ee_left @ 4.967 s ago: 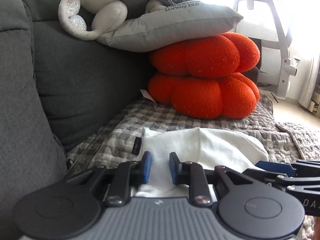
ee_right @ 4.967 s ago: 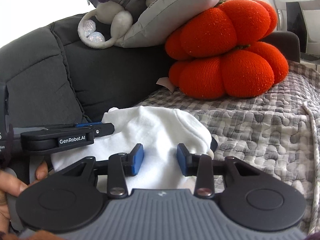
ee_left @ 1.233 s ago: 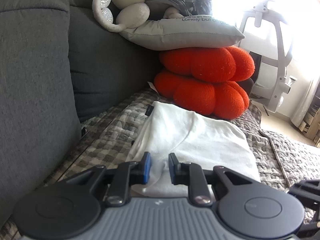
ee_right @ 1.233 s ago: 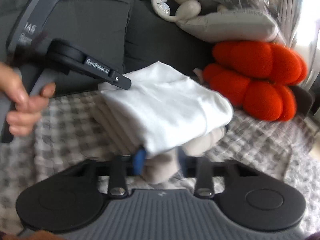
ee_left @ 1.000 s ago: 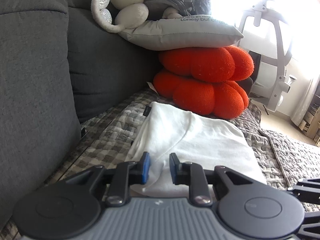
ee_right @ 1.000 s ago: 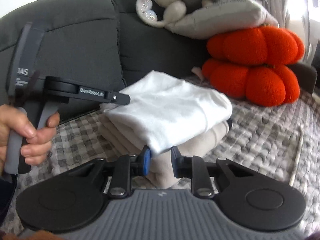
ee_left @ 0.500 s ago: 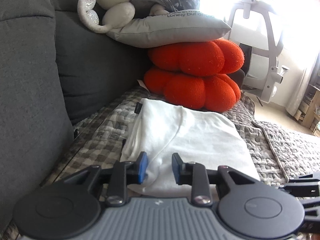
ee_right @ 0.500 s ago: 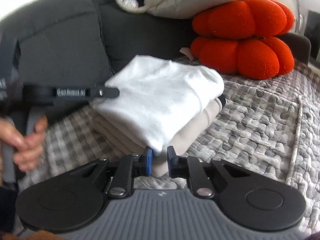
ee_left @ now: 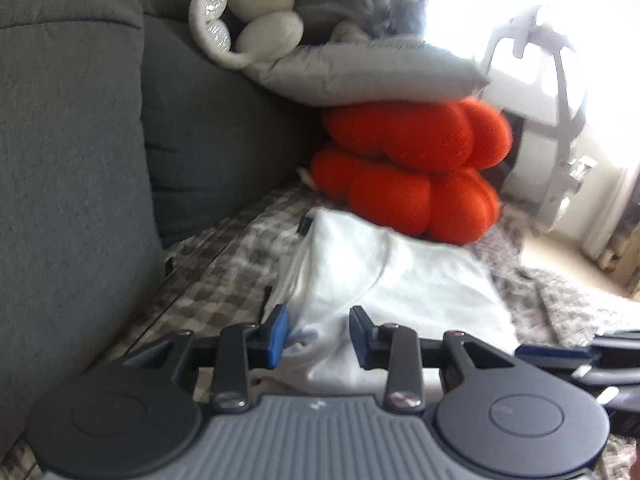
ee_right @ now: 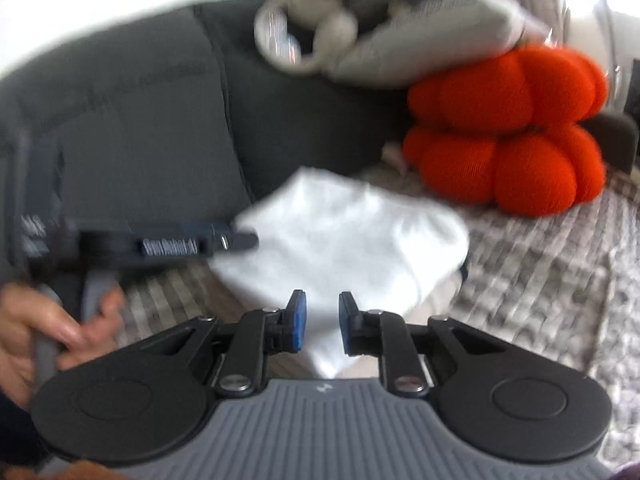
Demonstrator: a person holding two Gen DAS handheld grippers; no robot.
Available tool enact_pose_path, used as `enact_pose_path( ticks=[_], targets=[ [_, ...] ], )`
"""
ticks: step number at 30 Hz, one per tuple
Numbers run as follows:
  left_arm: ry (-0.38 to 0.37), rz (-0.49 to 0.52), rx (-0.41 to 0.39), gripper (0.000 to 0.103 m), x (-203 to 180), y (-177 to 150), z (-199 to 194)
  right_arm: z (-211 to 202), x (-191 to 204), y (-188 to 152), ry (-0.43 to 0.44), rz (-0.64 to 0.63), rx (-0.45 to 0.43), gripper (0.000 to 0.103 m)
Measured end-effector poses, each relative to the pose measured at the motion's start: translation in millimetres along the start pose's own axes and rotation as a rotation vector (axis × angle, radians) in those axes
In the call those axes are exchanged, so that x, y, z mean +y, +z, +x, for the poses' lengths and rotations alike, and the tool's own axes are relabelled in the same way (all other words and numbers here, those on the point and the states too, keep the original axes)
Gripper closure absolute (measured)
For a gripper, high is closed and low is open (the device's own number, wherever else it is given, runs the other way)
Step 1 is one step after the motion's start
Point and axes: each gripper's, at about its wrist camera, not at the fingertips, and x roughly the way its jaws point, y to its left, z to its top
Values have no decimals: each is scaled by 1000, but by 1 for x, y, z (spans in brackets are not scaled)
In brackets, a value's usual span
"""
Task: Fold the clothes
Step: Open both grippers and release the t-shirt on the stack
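Left wrist view: left gripper (ee_left: 316, 334) sits low at the near edge of a folded white garment (ee_left: 400, 280), jaws opening w/ a ridge of the white cloth between the blue pads (ee_left: 277, 334) but the pads stand clear of it, not pinching. Garment lies flat on a grey checked quilt (ee_left: 224, 280) covering the sofa seat, just in front of a stack of two orange pumpkin cushions (ee_left: 408, 168); a grey pillow (ee_left: 368, 76) rests on top of those, w/ a white plush toy (ee_left: 248, 36) against the dark grey sofa back (ee_left: 80, 140). Tip of the right gripper (ee_left: 560, 354) pokes in at the right edge. Right wrist view, rather blurred: right gripper (ee_right: 322, 330) is at the garment's (ee_right: 340, 240) near corner, jaws narrow and opening, white cloth hanging between the pads (ee_right: 298, 326), no clear squeeze on it. Beneath the white piece a beige folded item (ee_right: 436, 300) peeks out at the right side, so the white one lies on a small pile. On the left a hand (ee_right: 40, 336) grips the handle of the left gripper (ee_right: 240, 242), whose tip meets the garment's left edge. Quilt (ee_right: 540, 280) spreads off to the right, orange cushions (ee_right: 508, 136) behind.
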Motion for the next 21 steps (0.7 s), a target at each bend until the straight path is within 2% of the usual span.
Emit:
enact_pose_path(
  ticks=[5, 8, 12, 14, 20, 21],
  targets=[
    [37, 38, 7, 68, -5, -1, 4, 7, 0, -4, -1, 16, 21, 84],
    [62, 43, 8, 68, -9, 2, 1, 1, 6, -6, -16, 19, -4, 83],
    [132, 79, -27, 65, -22, 8, -11, -14, 15, -10, -30, 33, -53, 59],
    [177, 92, -49, 64, -27, 10, -18, -20, 18, -11, -25, 45, -60, 58],
    [246, 47, -59, 64, -37, 23, -37, -42, 21, -24, -7, 129, -46, 57],
    [252, 42, -55, 64, -40, 25, -41, -49, 21, -25, 5, 134, -56, 51]
  ],
)
